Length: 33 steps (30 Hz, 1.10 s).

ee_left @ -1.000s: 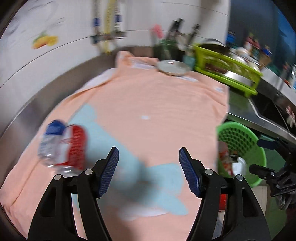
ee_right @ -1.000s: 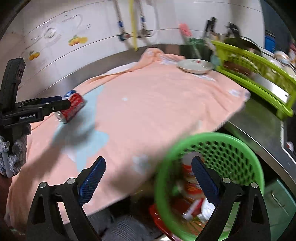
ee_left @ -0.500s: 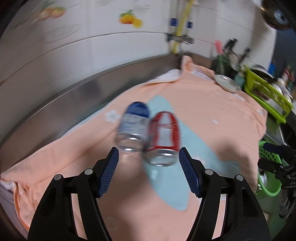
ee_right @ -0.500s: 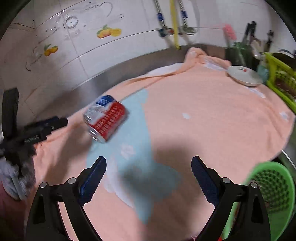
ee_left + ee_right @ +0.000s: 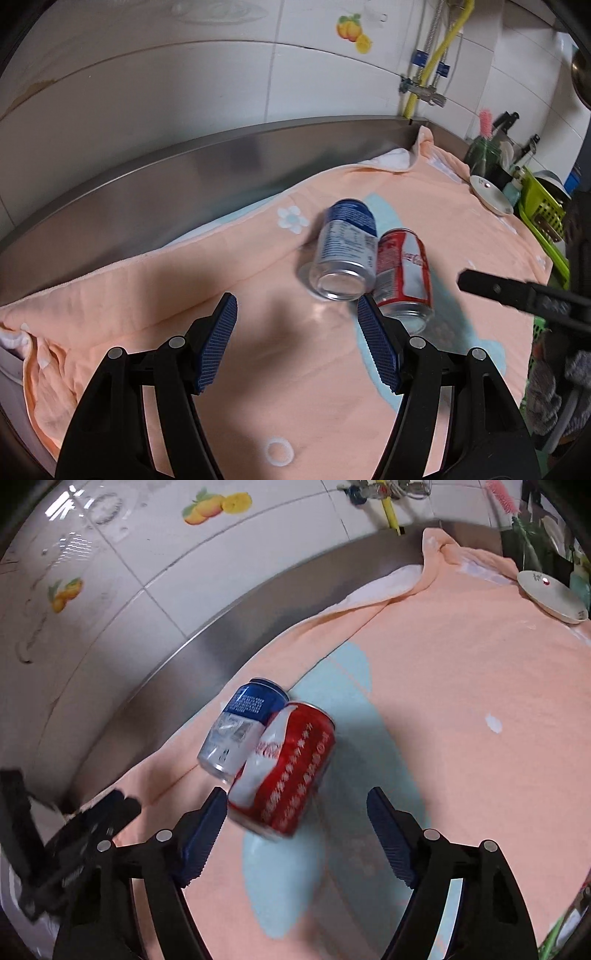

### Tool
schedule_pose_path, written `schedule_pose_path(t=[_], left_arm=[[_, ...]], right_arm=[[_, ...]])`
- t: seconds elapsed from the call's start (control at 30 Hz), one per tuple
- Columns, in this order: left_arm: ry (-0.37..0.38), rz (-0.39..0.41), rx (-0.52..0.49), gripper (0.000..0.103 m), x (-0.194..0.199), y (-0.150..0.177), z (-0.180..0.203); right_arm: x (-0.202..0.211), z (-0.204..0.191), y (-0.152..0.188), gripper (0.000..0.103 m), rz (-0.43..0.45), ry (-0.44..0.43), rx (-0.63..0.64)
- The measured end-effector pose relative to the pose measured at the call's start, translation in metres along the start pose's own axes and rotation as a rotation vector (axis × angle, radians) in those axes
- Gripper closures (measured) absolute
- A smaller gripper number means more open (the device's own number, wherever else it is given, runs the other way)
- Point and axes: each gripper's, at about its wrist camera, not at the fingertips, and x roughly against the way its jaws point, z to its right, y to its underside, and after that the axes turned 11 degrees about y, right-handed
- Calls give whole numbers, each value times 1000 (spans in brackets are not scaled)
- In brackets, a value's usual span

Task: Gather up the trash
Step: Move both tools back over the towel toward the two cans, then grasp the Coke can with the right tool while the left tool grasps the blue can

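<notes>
Two drink cans lie side by side on a peach towel: a blue and silver can and a red cola can. My left gripper is open and empty, and its fingertips stop just short of the blue can's base. In the right wrist view the red can lies at the tips of my right gripper, close to its left pad, with the blue can beyond it. The right jaws are closing and the pads do not press on the can. Each gripper shows at the edge of the other's view.
A steel backsplash and a tiled wall run behind the towel. A white plate rests at the towel's far right, beside a green dish rack holding dishes. A gloved hand holds the right gripper.
Both grippers have swung left across the towel to the two cans, which are now close in front of them. The green basket has left the right wrist view. The right jaws have narrowed.
</notes>
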Motion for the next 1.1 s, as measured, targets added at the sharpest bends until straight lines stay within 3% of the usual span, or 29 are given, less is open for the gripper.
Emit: schedule_pose_path(t=[0.27, 0.67, 1.1], left_arm=[[7, 13, 58, 36, 3, 1, -20], [11, 26, 86, 36, 2, -1, -25], [21, 19, 71, 36, -9, -9, -15]], right_arm=[[-40, -10, -18, 29, -82, -26, -89], [-75, -9, -11, 32, -166, -27, -151], [-57, 10, -5, 34, -146, -76, -158]])
